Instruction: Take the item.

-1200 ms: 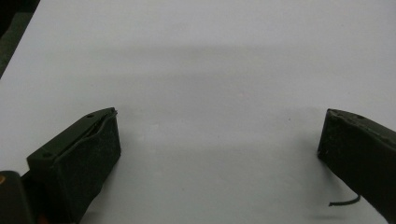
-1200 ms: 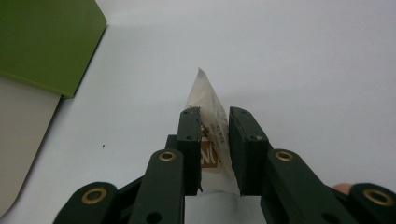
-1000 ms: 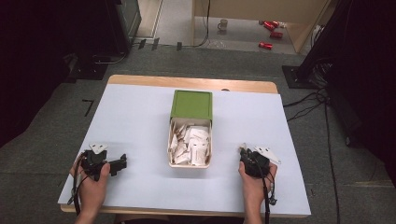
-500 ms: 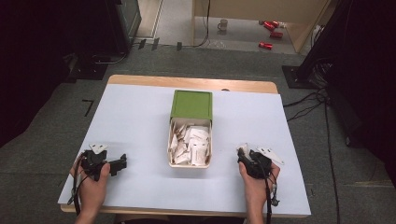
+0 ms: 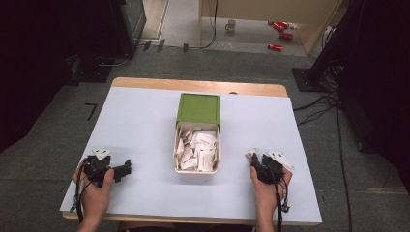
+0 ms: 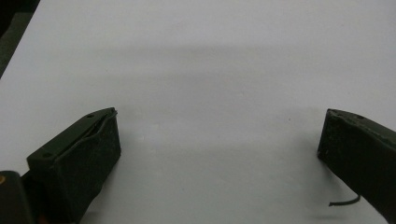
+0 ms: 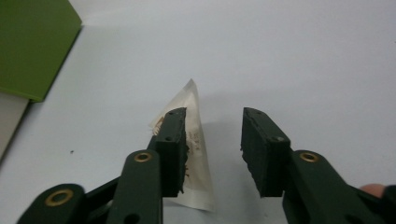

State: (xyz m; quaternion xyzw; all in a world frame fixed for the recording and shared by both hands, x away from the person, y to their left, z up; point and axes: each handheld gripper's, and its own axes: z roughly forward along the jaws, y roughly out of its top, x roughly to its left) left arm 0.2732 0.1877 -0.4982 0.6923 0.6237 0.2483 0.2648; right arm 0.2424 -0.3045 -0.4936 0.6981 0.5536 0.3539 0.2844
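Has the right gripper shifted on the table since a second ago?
No. In the high view the right gripper sits the same way right of the white box. Its jaws have just been closing, a small packet beside one of them.

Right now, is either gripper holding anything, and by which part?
Nothing is held. The right gripper stands open beside a small paper packet on the table; the left gripper is open over bare tabletop.

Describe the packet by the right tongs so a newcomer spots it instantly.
Start at the open box with the green lid in the middle of the white table. Look right of it, towards the near edge, to the right tongs. The lone packet lies flat on the table between the tips, outside the box where the others are heaped.
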